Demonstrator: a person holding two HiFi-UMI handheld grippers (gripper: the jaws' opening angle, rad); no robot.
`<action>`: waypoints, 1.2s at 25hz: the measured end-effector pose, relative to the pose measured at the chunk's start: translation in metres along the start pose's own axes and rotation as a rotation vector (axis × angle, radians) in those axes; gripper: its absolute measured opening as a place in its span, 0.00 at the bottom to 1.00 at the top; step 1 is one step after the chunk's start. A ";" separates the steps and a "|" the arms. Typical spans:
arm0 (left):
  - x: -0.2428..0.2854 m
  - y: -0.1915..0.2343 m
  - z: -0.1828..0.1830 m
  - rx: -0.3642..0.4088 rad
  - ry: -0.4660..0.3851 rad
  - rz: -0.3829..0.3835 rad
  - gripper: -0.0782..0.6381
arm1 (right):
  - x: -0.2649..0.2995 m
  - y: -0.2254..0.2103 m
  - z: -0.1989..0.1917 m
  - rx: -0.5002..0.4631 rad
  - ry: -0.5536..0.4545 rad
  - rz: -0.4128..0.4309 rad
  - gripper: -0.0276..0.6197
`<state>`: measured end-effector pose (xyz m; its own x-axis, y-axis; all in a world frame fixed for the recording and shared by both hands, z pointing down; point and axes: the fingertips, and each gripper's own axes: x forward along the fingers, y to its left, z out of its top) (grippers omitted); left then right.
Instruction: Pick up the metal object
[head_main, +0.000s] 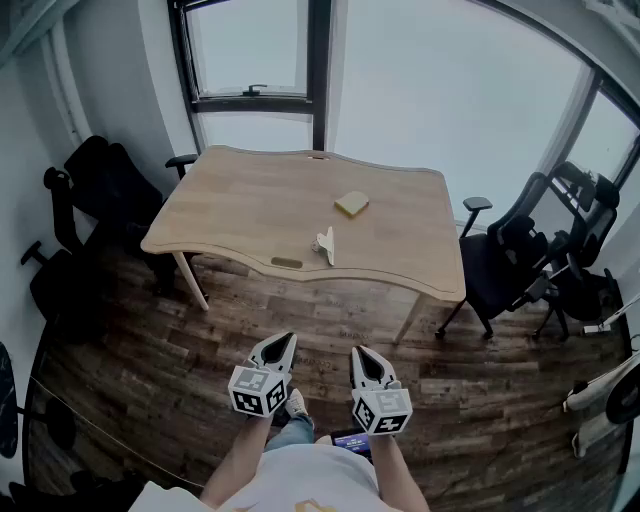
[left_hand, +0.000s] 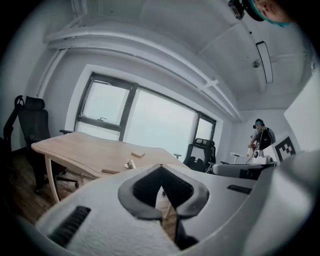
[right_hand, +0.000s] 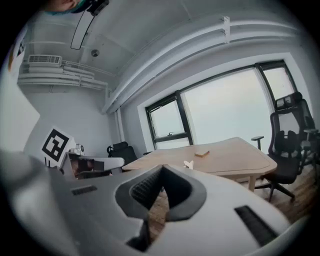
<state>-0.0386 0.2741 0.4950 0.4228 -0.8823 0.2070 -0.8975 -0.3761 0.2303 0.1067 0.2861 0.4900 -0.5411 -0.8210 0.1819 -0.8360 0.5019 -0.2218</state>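
A small pale metal object (head_main: 326, 245) lies near the front edge of the wooden table (head_main: 240, 205); it also shows small in the left gripper view (left_hand: 130, 163) and the right gripper view (right_hand: 188, 164). Both grippers hang low over the floor, well short of the table. My left gripper (head_main: 288, 341) (left_hand: 161, 166) has its jaws together with nothing between them. My right gripper (head_main: 358, 352) (right_hand: 162, 167) is beside it, its tips also meeting on nothing.
A tan block (head_main: 351, 204) sits behind the metal object and a small brown piece (head_main: 287, 263) lies at the table's front edge. Black office chairs stand left (head_main: 105, 185) and right (head_main: 525, 250) of the table. A person (left_hand: 261, 137) stands far off at the right.
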 end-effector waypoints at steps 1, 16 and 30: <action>-0.001 -0.002 -0.001 0.001 0.002 0.002 0.14 | -0.003 -0.001 0.000 0.000 -0.001 -0.003 0.06; 0.003 -0.009 0.010 -0.091 -0.032 -0.014 0.13 | -0.021 -0.029 0.010 0.012 -0.045 -0.067 0.06; 0.089 0.049 -0.003 -0.084 0.046 0.037 0.14 | 0.062 -0.077 0.000 0.049 0.034 -0.101 0.06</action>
<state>-0.0448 0.1776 0.5280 0.3961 -0.8806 0.2599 -0.8999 -0.3162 0.3003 0.1369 0.1967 0.5188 -0.4575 -0.8567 0.2383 -0.8816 0.4020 -0.2474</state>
